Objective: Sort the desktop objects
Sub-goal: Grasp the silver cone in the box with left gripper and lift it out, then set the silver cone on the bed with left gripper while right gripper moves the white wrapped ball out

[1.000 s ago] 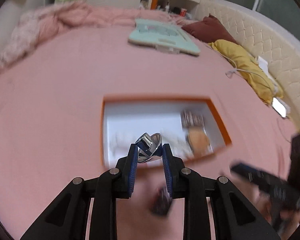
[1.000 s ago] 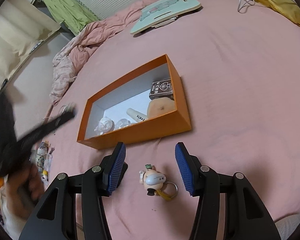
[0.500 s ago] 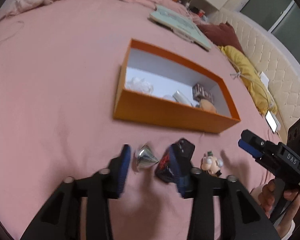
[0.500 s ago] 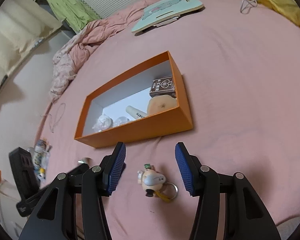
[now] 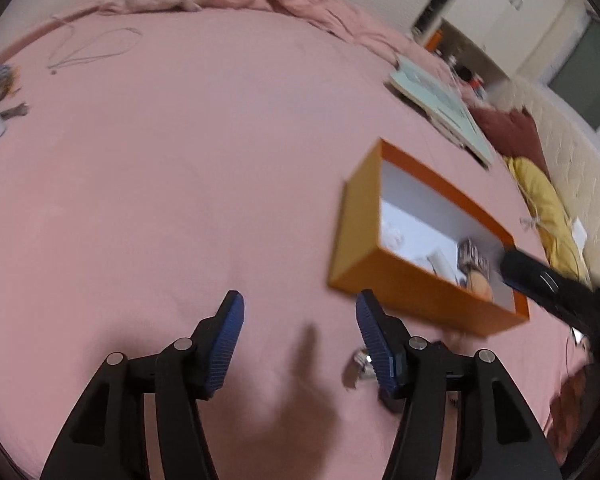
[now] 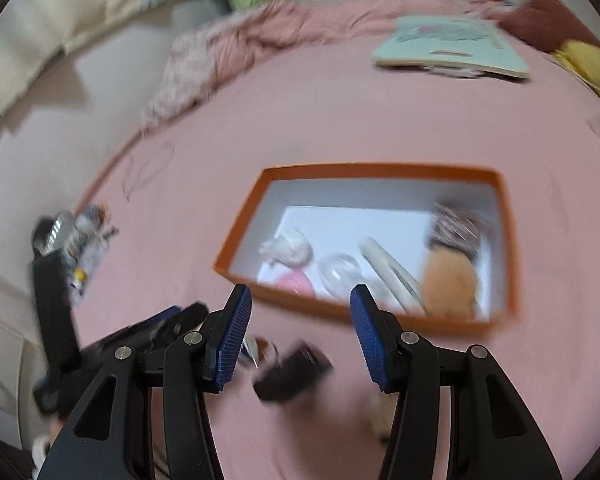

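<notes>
Pink bedsheet [image 5: 180, 184] fills the left wrist view. The left gripper [image 5: 300, 328] hangs over bare sheet, its jaws opening, with nothing between the 2 blue pads [image 5: 226, 344]. A small silver cone [image 5: 360, 364] lies on the sheet just outside the right pad, partly hidden behind it. Ahead and to the right of the gripper sits the orange box [image 5: 380, 276], white inside, with blurred items at its far end. Beyond the box lie a pale green board [image 5: 440, 108], a maroon pillow [image 5: 512, 128] and a yellow pillow [image 5: 540, 200]. The right gripper [image 5: 556, 292] shows as a dark blur at the right edge, over the box's near corner.

In the right wrist view, motion blur softens everything. The right gripper [image 6: 300, 332] stands parted and holds nothing. Just ahead of it is the box [image 6: 380, 171], containing a white crumpled wad [image 6: 288, 248], a pink thing [image 6: 298, 282], a clear ball [image 6: 340, 272], a cream tube [image 6: 388, 272], a tan round thing [image 6: 450, 284] and a dark patterned pack [image 6: 456, 226]. Below the pads, between the fingers, a black object [image 6: 292, 372] lies on the sheet, with the cone [image 6: 252, 350] just beside the left pad. The left gripper [image 6: 160, 324] is a dark blur at lower left.
</notes>
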`<state>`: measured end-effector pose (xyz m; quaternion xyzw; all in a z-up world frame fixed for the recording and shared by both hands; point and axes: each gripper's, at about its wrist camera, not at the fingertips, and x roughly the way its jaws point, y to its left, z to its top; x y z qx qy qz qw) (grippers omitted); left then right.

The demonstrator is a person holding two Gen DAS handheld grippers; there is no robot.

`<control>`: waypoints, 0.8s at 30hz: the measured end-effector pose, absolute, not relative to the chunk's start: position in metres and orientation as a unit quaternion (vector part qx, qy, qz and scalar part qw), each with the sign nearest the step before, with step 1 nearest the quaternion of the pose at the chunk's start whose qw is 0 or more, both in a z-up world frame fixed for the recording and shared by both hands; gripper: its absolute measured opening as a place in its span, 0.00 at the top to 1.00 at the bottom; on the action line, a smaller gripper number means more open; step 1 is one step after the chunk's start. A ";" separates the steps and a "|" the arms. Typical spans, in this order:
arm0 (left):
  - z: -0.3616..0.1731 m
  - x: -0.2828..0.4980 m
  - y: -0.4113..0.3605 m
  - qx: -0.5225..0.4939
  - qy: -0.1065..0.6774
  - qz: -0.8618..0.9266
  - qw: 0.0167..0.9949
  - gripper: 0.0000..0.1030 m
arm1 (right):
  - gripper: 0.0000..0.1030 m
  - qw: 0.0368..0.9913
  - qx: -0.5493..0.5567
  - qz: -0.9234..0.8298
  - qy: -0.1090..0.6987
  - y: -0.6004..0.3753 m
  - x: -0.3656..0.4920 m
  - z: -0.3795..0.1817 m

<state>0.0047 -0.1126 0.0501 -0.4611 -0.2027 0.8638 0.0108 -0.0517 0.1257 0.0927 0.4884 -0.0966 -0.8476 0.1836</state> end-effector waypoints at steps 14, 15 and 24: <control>0.052 -0.013 -0.111 -0.452 -0.221 0.863 0.035 0.44 | 0.74 0.131 0.625 -0.770 -0.024 0.054 -0.158 0.013; 0.052 -0.013 -0.113 -0.453 -0.224 0.862 0.033 0.44 | 0.74 0.128 0.622 -0.772 -0.023 0.055 -0.158 0.014; 0.052 -0.011 -0.115 -0.451 -0.228 0.862 0.035 0.44 | 0.75 0.159 0.527 -0.830 -0.096 0.122 -0.092 0.085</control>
